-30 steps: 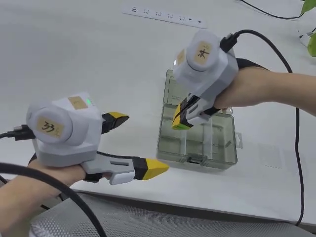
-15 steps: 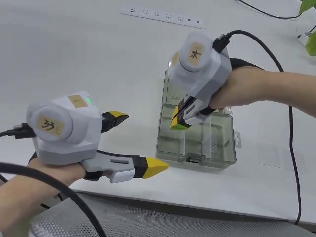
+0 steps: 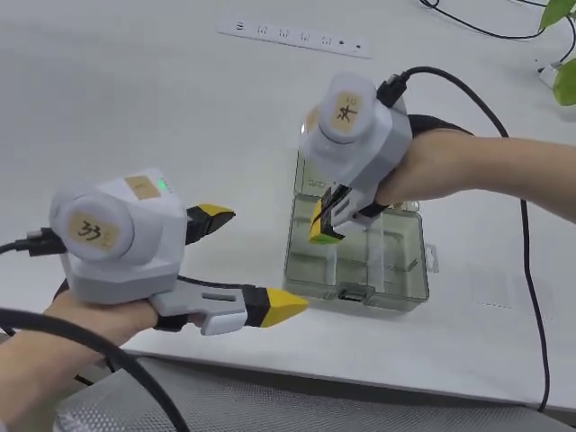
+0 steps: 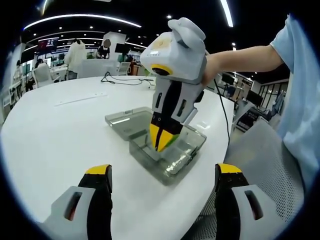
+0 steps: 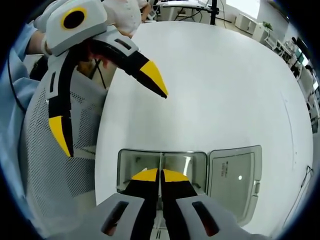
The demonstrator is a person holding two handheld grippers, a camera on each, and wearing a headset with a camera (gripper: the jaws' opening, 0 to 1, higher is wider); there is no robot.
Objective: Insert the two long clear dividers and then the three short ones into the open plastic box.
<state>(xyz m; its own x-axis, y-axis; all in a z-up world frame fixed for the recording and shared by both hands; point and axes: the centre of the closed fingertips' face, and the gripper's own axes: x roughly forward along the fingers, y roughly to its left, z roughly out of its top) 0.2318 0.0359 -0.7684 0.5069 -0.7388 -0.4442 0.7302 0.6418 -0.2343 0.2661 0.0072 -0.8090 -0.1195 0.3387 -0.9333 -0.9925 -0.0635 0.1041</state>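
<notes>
Holding right gripper (image 3: pixel 324 229) nose-down over the open plastic box (image 3: pixel 396 292), yellow tips dipped into the left part of the tray. Pinched to a narrow slit in the right gripper view (image 5: pixel 160 175), with a thin clear divider (image 5: pixel 160 161) edge-on in that slit, running from the tips toward the box's far wall (image 5: pixel 127 165). Cannot tell long from short. Same pose from the left gripper view: right gripper (image 4: pixel 160 140) pointing down into the box (image 4: pixel 172 167), tips below the rim.

Holding left gripper (image 3: pixel 252 261) level near the table edge, just left of the box and apart from it. Spread wide in its own view (image 4: pixel 163 170) and in the right gripper view (image 5: pixel 110 115).

Found box on white table (image 3: pixel 135 108), lid (image 3: pixel 308 171) flipped flat behind the tray, front latch toward the person. Spotting 2 pale upright strips (image 3: pixel 382 256) inside the tray, right of the tips; too glassy to call firmly.

Beyond: white power strip (image 3: pixel 292 34) at the far side, black cable (image 3: pixel 531 270) trailing from right gripper, grey mesh chair (image 3: pixel 270 405) under the table edge.
</notes>
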